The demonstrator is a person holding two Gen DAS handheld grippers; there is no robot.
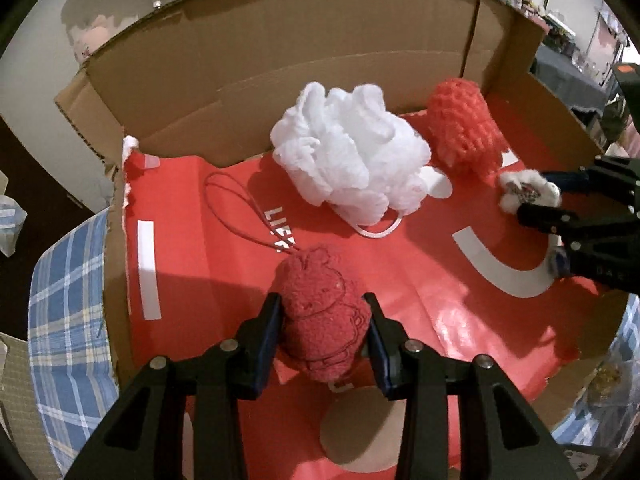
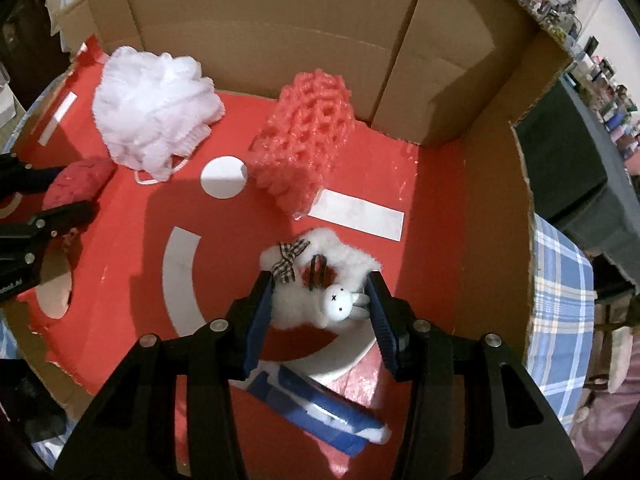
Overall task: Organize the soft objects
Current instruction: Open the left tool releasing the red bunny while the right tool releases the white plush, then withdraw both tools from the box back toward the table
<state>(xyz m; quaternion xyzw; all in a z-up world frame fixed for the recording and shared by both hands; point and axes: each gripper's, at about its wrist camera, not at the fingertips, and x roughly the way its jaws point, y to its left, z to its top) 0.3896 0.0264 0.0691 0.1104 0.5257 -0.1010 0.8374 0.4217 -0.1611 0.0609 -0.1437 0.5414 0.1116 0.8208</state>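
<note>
My left gripper (image 1: 325, 306) is shut on a red fuzzy plush (image 1: 324, 312) with a red loop cord, over the red floor of a cardboard box (image 1: 240, 52). It also shows in the right wrist view (image 2: 76, 184). My right gripper (image 2: 320, 280) is shut on a white fluffy plush (image 2: 320, 280) with a checked bow and a small bunny face; it also shows in the left wrist view (image 1: 528, 194). A white mesh bath pouf (image 1: 348, 140) (image 2: 154, 108) and a red knitted pouf (image 1: 464, 132) (image 2: 308, 136) lie at the back of the box.
The box walls (image 2: 260, 28) rise at the back and right. A blue-and-white object (image 2: 316, 408) lies on the box floor under my right gripper. A blue plaid cloth (image 1: 68, 300) (image 2: 560, 300) covers the table around the box.
</note>
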